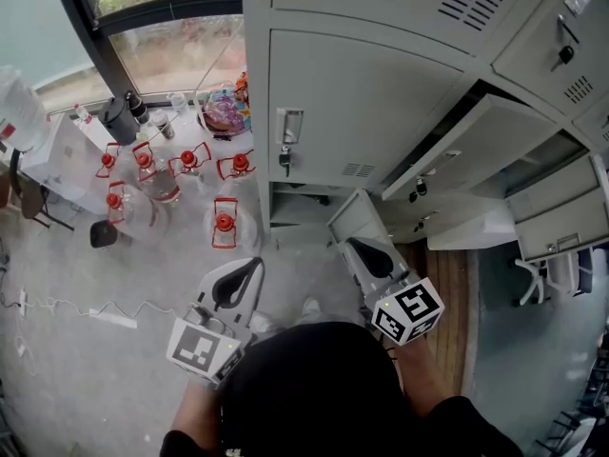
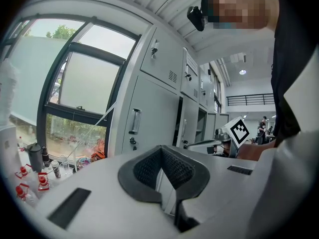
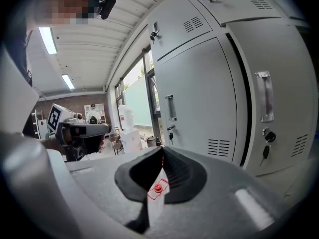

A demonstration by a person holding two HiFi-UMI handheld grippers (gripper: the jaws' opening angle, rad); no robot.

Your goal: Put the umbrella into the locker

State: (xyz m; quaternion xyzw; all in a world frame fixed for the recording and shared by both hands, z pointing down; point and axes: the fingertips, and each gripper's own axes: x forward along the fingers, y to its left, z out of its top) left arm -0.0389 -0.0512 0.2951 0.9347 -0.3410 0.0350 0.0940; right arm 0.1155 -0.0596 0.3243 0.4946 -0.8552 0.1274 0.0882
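Head view: person's head (image 1: 304, 379) partly covers left claw (image 1: 254, 264), right claw (image 1: 351, 245).

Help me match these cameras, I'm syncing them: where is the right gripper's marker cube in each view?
Head view: the right gripper's marker cube sits lower right of centre.
Left gripper view: right of centre, small, at mid-height.
Right gripper view: not in it.
Shared landmark: the window, seen in all three.

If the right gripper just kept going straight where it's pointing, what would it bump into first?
Most likely the closed grey locker door, near its handle. The right gripper, shut and empty, has nothing visible before it, though depth is unclear.
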